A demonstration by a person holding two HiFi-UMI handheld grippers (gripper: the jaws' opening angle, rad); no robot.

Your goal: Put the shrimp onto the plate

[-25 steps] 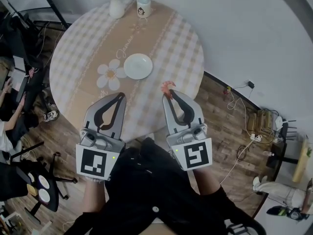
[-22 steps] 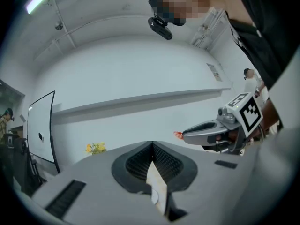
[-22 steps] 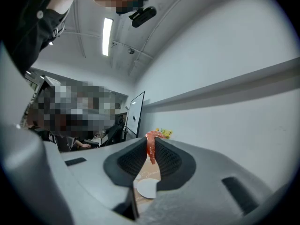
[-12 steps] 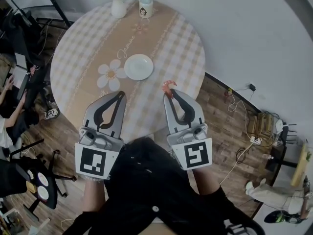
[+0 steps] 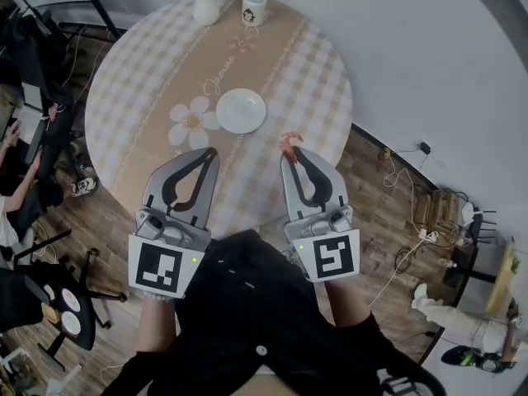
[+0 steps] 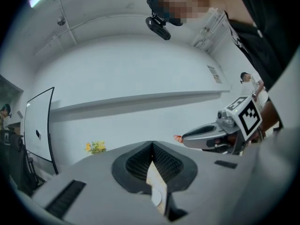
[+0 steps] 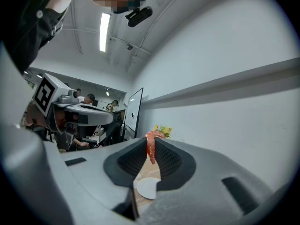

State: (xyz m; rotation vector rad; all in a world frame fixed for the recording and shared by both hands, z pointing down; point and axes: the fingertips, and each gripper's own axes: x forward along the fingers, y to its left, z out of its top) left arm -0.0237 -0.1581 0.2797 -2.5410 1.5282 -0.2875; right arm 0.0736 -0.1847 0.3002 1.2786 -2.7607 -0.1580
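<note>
Head view: right gripper (image 5: 290,149) pinches the shrimp (image 5: 286,141) at its jaw tips, roughly over the near rim of the counter (image 5: 318,73). White plate (image 5: 241,110) is empty, ahead and left of the shrimp, apart from it. Left gripper (image 5: 209,153) is alongside, jaws pressed together, holding nothing. Pickup looks done; carry and release are left (my read). The cloth between shrimp and plate is bare. Flower vase (image 5: 205,5) and mug (image 5: 254,7) sit at the far edge, well apart from the plate. A drop here could go off the rim to the wood floor (image 5: 388,188).

Left gripper view: jaws meet, nothing between; the other gripper shows at right, red shrimp at its tip.

Right gripper view: shrimp clamped between the pads, hanging down; plate lies below and ahead.
</note>
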